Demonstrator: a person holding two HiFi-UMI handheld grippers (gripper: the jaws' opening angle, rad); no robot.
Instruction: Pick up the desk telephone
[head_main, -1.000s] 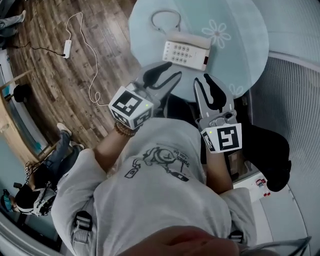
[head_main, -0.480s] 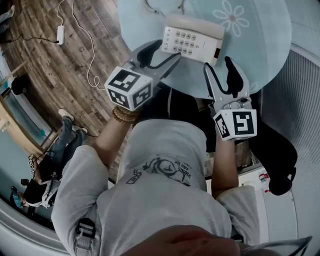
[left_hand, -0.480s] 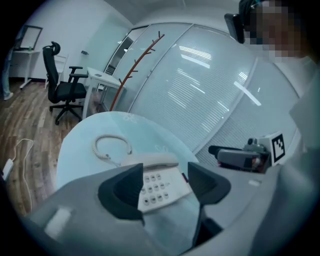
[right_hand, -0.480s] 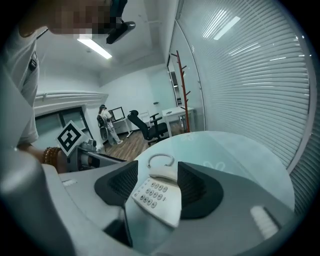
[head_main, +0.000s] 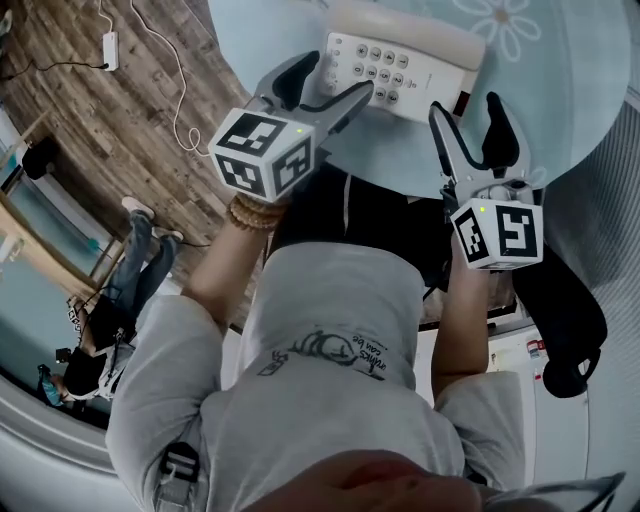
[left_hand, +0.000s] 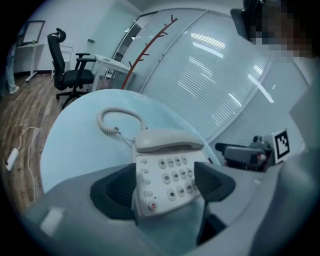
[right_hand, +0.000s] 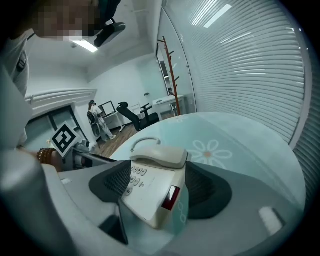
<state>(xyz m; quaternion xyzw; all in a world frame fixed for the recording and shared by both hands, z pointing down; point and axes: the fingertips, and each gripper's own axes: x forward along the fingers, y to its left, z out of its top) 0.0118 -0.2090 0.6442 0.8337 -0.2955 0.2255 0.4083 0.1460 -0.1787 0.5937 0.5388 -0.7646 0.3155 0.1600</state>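
The cream desk telephone (head_main: 400, 62) lies on the round pale-blue table (head_main: 560, 90), handset on its cradle, keypad towards me. My left gripper (head_main: 330, 88) is at the phone's near left corner and its jaws are opening. In the left gripper view the telephone (left_hand: 167, 172) shows between the dark pads (left_hand: 117, 192), which do not press on it. My right gripper (head_main: 470, 125) is at the near right corner, jaws also opening. In the right gripper view the telephone (right_hand: 150, 185) sits between the spread pads (right_hand: 205, 187), untouched.
A coiled cord (left_hand: 112, 120) loops behind the phone. A cable and power strip (head_main: 108, 45) lie on the wood floor to the left. An office chair (left_hand: 70, 75) and a coat stand (left_hand: 145, 50) stand beyond the table, with a blinds-covered glass wall to the right.
Both grippers have come down and forward to the phone's near corners. Their jaws have spread from nearly closed to wide.
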